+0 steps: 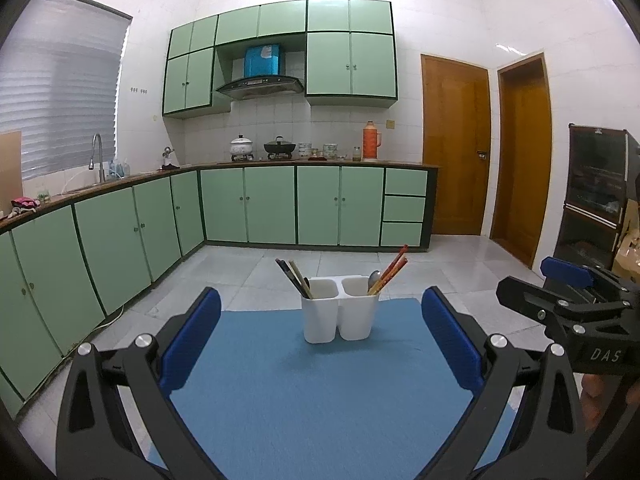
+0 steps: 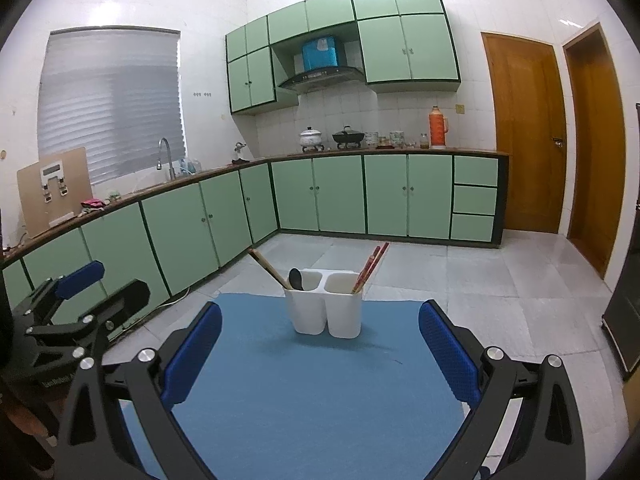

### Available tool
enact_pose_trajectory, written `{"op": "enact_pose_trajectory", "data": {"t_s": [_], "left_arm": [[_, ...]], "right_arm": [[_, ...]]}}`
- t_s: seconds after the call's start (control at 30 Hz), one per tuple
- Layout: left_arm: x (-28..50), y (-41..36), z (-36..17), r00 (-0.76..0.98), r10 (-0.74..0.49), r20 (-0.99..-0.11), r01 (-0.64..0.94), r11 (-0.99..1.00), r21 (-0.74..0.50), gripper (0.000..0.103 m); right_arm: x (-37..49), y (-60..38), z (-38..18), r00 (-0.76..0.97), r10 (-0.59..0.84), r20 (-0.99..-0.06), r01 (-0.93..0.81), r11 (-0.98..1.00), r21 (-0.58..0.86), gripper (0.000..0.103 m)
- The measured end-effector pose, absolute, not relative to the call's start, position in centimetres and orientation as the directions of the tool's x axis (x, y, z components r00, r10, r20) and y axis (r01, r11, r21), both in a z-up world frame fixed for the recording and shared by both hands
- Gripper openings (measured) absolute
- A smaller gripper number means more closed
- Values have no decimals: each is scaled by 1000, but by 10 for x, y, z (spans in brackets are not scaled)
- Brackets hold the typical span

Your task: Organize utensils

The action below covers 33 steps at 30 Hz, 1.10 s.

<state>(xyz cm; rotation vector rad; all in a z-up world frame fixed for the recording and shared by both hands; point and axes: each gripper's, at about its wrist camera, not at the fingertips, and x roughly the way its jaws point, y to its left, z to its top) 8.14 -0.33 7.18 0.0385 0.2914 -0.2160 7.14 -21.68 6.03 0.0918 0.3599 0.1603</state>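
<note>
Left gripper (image 1: pixel 320 344): black angular linkage frame, silver round screw heads at joints, two blue textured pads. Right gripper (image 2: pixel 320 350): same build, blue ribbed pads, silver screws. In left wrist view, at 3 o'clock, right gripper body carries white "DAS" lettering.

Bare blue mat (image 1: pixel 280 380) is lying open ahead, with only the white holder (image 1: pixel 340 312) and its leaning chopsticks (image 1: pixel 394 268) standing in the way.
</note>
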Motion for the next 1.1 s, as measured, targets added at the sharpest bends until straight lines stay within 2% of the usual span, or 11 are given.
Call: {"op": "enact_pose_trajectory", "data": {"t_s": [1.1], "left_arm": [[77,0,78,938,-207,-279,214,977,-3,97]], "right_arm": [[68,-213,62,924,181,-337,-151,982,114,97]]}}
